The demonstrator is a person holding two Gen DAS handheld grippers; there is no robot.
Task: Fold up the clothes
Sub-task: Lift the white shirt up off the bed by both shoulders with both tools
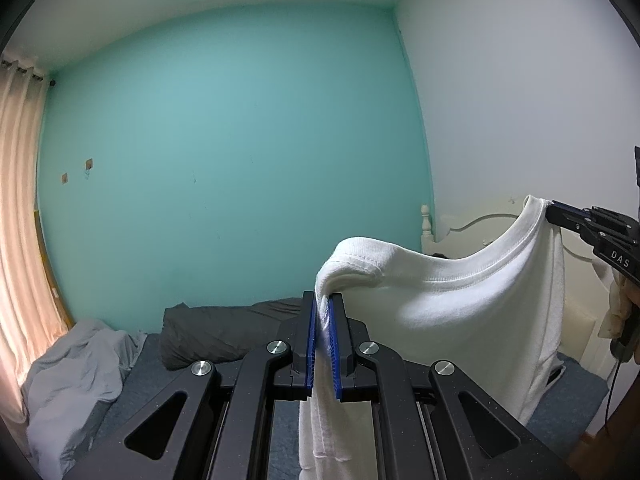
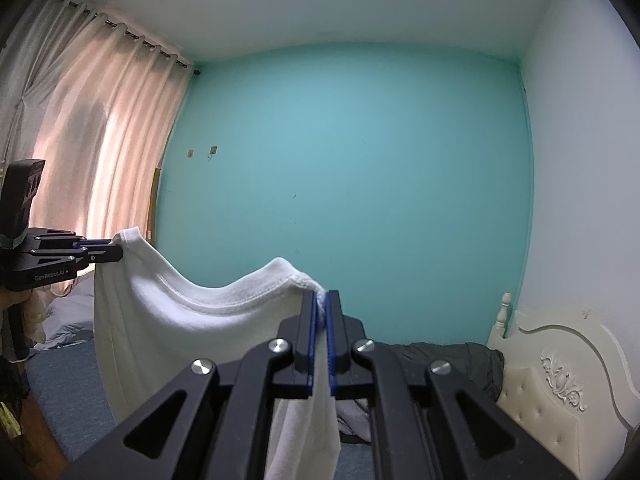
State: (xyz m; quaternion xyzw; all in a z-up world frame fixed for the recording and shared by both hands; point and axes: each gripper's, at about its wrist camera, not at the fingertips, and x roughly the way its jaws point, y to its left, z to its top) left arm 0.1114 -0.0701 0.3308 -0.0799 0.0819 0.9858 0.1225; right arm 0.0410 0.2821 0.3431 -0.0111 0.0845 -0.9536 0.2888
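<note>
High above the bed (image 1: 168, 364), a white T-shirt (image 1: 460, 308) hangs stretched between the two grippers, its ribbed neckline sagging in a shallow curve from one pinch to the other and its body falling straight down below. No fold shows in it yet: the cloth is spread and lifted, so by my reading the task sits at its start, with the garment still to be laid flat on the bedding, its sides turned in and its length doubled.

Each shoulder of the shirt is caught by one tool. The left gripper (image 1: 324, 308) is clamped tight on a bunched shoulder seam, fabric spilling out between its blue pads. The right gripper (image 2: 321, 304) pinches the other shoulder in the same way, cloth trailing down between its fingers. Both are held level and well apart, pointing toward the teal wall (image 1: 224, 140).

Below lie a grey sheet (image 1: 76, 364) and a dark pillow (image 1: 224, 332); a cream headboard (image 2: 560, 372) stands to the right, pale curtains (image 2: 100, 120) to the left.
</note>
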